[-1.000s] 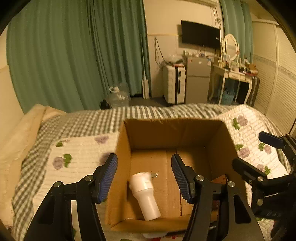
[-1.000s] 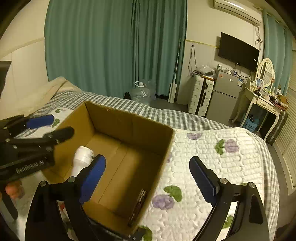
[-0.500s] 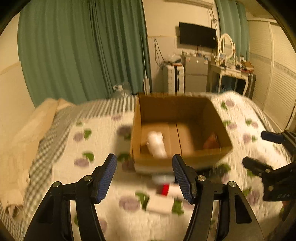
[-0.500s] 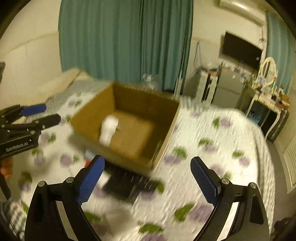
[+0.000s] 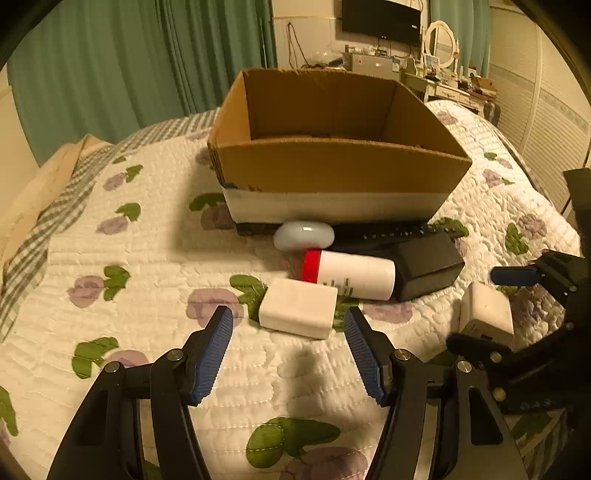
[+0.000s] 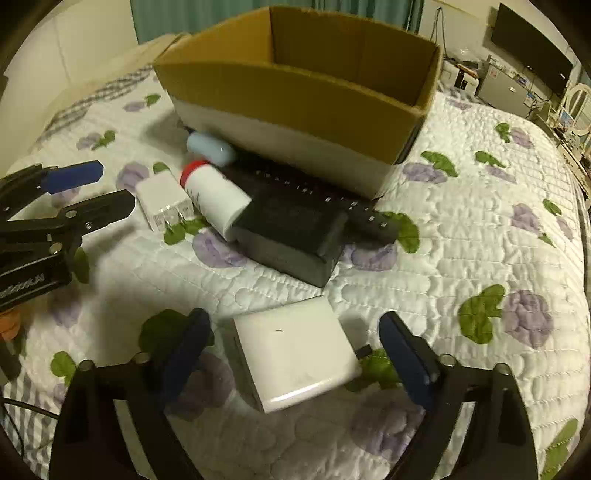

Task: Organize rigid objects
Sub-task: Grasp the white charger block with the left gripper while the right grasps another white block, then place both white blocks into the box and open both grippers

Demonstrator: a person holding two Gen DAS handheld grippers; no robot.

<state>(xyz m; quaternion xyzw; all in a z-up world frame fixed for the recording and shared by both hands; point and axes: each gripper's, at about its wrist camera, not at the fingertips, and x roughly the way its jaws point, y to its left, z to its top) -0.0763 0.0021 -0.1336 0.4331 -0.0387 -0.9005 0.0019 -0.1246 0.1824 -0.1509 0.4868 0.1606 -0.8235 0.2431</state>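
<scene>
An open cardboard box (image 5: 332, 166) (image 6: 295, 99) stands on the quilted bedspread (image 5: 147, 280). In front of it lie a pale blue oval thing (image 5: 303, 235), a white bottle (image 5: 354, 275) with a red band, a black box (image 5: 424, 266) and a black remote (image 5: 388, 234). My left gripper (image 5: 286, 325) is open, with a small white charger block (image 5: 297, 314) just ahead of its tips. My right gripper (image 6: 293, 321) straddles a flat white square adapter (image 6: 295, 358); its jaws are closing, and gaps remain on both sides.
Green curtains (image 5: 129, 55) hang behind the bed. A dressing table (image 5: 443, 85) and a wall television (image 5: 380, 16) stand at the far right. The left gripper (image 6: 107, 188) shows at the left edge of the right wrist view.
Both grippers have come down from over the box to the bedspread in front of it. The box's inside has gone out of sight. The right jaws have narrowed around the white adapter.
</scene>
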